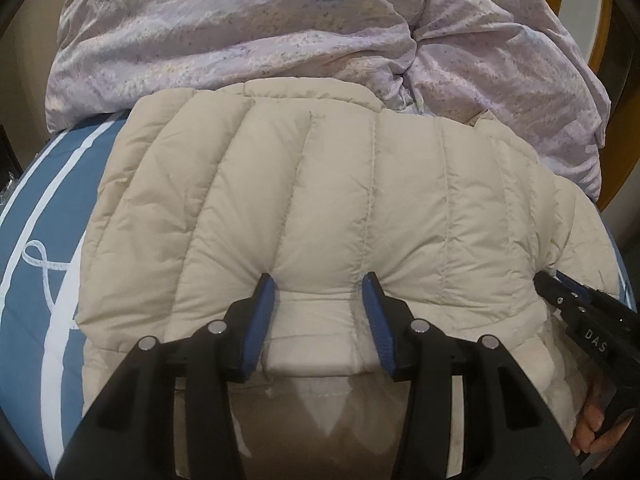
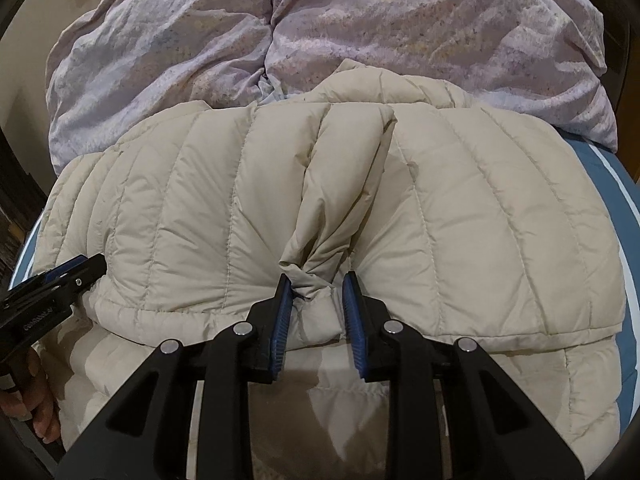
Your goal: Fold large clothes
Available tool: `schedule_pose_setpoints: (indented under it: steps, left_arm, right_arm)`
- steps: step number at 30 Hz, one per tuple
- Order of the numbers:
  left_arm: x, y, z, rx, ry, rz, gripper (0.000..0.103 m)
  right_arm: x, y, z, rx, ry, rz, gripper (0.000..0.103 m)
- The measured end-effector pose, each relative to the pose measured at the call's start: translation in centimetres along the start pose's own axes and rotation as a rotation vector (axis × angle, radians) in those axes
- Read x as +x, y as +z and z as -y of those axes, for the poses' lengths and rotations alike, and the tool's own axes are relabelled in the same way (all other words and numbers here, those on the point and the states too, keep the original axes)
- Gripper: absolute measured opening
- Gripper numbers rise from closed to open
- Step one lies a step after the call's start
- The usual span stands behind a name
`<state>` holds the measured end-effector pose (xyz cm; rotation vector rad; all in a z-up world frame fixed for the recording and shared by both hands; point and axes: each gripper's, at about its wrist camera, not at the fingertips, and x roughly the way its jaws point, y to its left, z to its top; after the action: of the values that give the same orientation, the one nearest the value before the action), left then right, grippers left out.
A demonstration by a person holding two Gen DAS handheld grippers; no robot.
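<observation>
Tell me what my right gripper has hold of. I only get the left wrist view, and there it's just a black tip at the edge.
Observer: The right gripper has its fingers closed on a bunched bit of the beige jacket, at its hem.
Operator: Does the cloth lie flat ahead of it?
Observer: No. A raised pleat runs from the fingers up toward the lilac duvet.
Operator: What's beyond the jacket's right side?
Observer: A blue sheet with a white stripe shows there.
</observation>
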<state>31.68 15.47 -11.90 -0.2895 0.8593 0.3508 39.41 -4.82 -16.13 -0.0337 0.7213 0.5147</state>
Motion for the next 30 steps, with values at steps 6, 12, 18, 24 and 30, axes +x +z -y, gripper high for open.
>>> schedule_pose_setpoints:
  steps: [6,12,18,24,30]
  left_arm:
    - [0.2,-0.1,0.3,0.012,0.020,0.008,0.049]
    - [0.4,-0.1,0.9,0.038,0.042,-0.002,0.052]
    - [0.6,-0.1,1.4,0.053,0.074,-0.007,0.057]
    - [0.5,0.0,1.3,0.051,0.074,-0.008,0.058]
    - [0.5,0.0,1.3,0.051,0.072,-0.008,0.058]
  right_arm:
    - [0.0,0.1,0.1,0.003,0.002,0.001,0.027]
    - [0.1,0.1,-0.2,-0.016,-0.015,-0.001,0.028]
    - [0.1,0.1,-0.7,-0.046,-0.048,-0.003,0.030]
    - [0.1,0.1,-0.8,-0.047,-0.049,-0.003,0.030]
    - [0.1,0.1,-0.7,-0.046,-0.049,-0.003,0.030]
